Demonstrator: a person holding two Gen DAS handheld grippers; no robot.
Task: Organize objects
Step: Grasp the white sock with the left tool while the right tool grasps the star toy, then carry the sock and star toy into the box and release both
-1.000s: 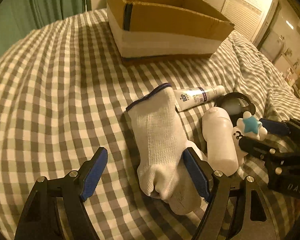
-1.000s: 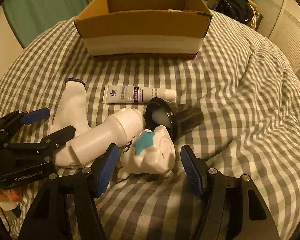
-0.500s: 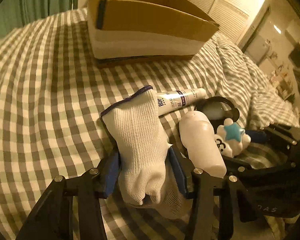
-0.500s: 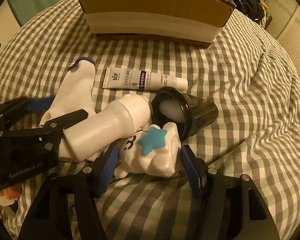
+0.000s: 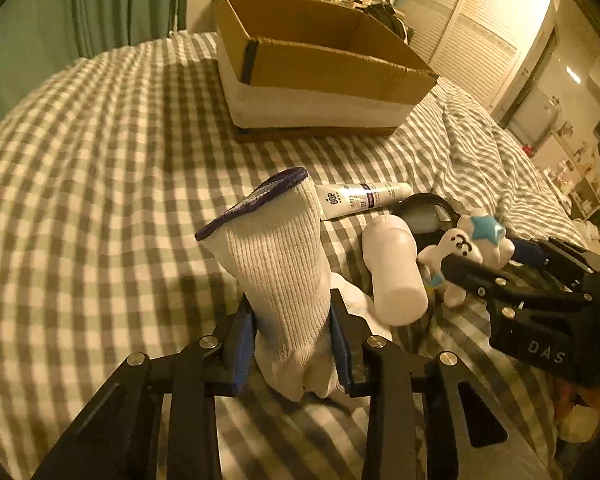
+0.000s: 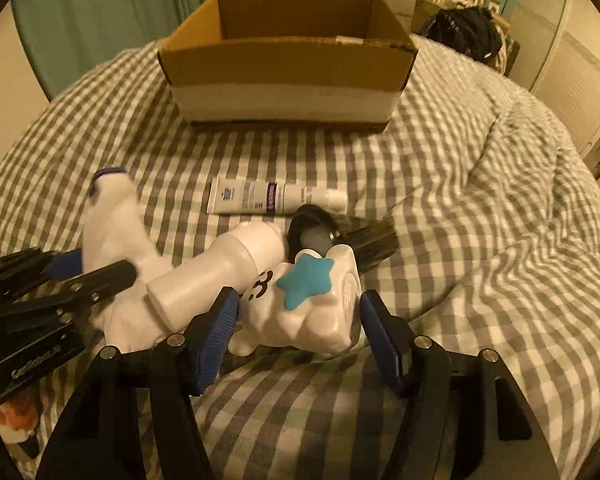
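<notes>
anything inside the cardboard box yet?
Cardboard box is open-topped; only bare inner walls show from either wrist view. Its floor is hidden behind the near wall, so contents can't be confirmed. The sock is in the left claw, and the toy sits between the right claw fingers, both outside it.

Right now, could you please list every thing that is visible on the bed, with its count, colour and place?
cardboard box: one, brown with a white band, open, at the far side of the bed.
tube: one, white with a purple band, lying flat between the box and the other things.
sock: one, white with a dark blue cuff, raised off the bedcover in the left gripper.
bottle: one, white, lying on its side beside the sock.
black cup: one, black, on its side behind the toy.
toy: one, white with a blue star, between the right gripper's fingers.
bedcover: one, grey and white check, under everything.
left gripper: shut on the sock.
right gripper: open around the toy.
</notes>
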